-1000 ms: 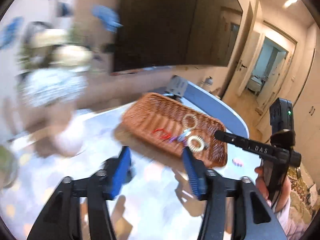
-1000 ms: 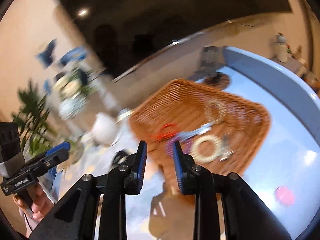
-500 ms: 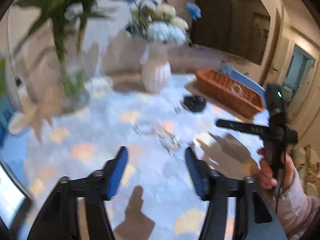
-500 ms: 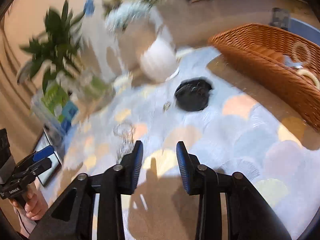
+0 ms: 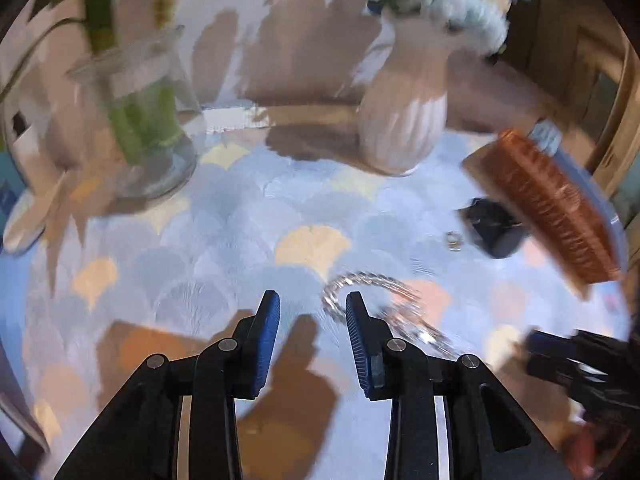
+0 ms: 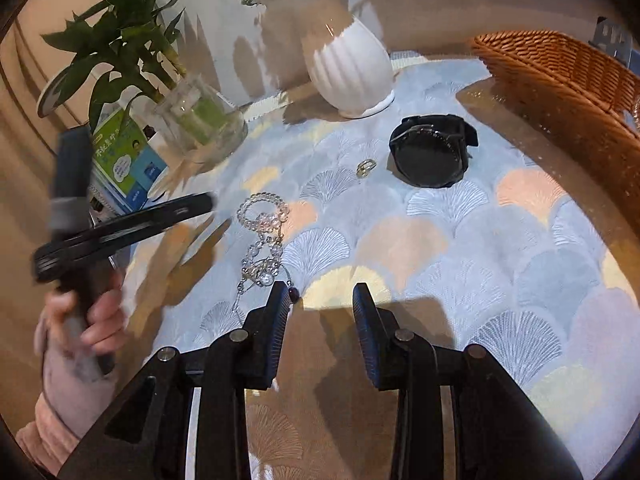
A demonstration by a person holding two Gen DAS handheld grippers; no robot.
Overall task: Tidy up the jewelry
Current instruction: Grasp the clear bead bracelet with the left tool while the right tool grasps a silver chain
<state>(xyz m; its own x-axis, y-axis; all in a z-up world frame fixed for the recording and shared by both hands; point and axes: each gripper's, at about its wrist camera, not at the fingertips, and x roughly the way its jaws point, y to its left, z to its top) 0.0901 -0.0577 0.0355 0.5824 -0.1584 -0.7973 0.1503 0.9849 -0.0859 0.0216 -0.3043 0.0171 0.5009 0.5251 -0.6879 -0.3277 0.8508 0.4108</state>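
Jaws of left gripper (image 5: 312, 308) and right gripper (image 6: 322, 300) parted, gripping nothing. Beaded necklace (image 6: 262, 236) beside watch (image 6: 432, 152) and ring (image 6: 366, 167), wicker basket (image 6: 560, 68) beyond.

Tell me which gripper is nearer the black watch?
Right. The right gripper faces the watch across open tablecloth; the left gripper hovers by the bead necklace, farther away.
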